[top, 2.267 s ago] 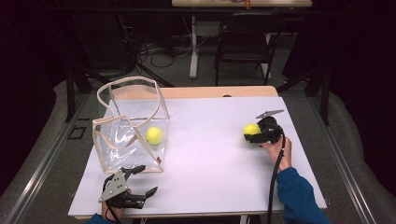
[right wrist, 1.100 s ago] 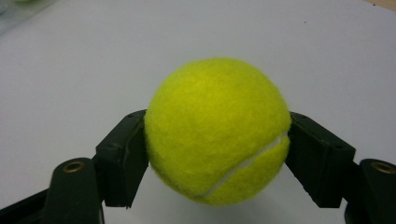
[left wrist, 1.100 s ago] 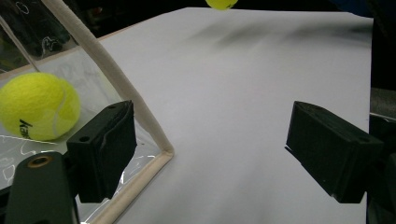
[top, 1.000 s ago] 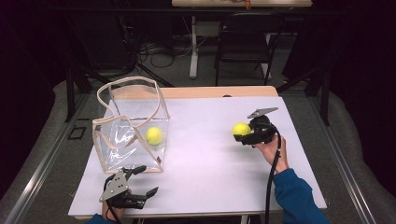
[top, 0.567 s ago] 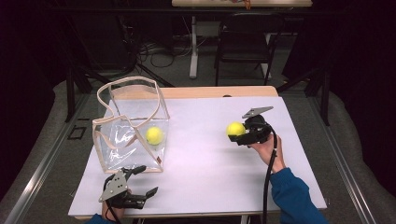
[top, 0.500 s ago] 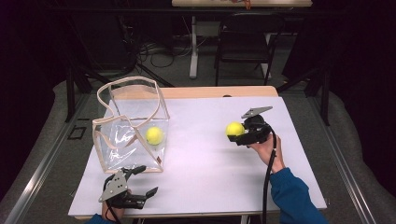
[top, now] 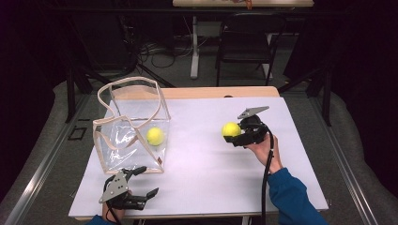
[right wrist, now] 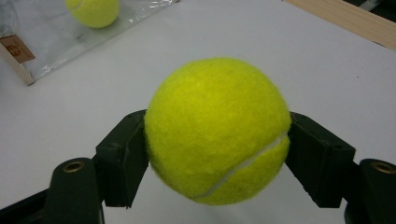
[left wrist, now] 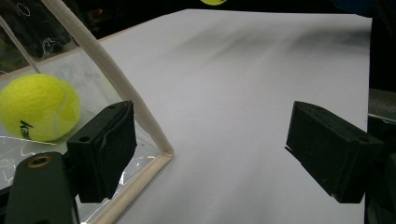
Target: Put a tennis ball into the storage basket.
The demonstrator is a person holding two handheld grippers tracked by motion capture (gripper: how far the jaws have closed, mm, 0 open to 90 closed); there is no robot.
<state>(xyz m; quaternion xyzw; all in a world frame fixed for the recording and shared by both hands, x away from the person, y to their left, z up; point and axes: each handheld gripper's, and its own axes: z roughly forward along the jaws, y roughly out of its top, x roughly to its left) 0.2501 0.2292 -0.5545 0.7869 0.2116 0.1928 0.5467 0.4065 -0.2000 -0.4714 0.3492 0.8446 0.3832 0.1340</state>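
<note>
Overhead, a clear plastic tote bag with beige fabric trim (top: 131,129) stands upright on a white-topped table (top: 206,168), its mouth open to the ceiling; every place below is given from this bag. To the bag's right, well apart from it and lifted clear of the tabletop, the right gripper (top: 233,133) clamps a fuzzy yellow-green tennis ball (top: 231,129) between its two black jaws, which press on the ball's opposite sides. This gripper points toward the bag, so the bag's open mouth lies straight ahead of the ball, across bare table. A second yellow-green tennis ball (top: 155,136) lies inside the bag, on its floor near the right wall. Just in front of the bag's near right corner, the left gripper (top: 146,182) rests low, its jaws spread wide and holding nothing; the trimmed bottom edge runs beside one jaw. The right hand (top: 263,146) is the one carrying the load, so the drop looks to be its work. The likely obstacle is the bag's right wall and its looped beige handles (top: 141,84), which the ball must rise above to enter.
</note>
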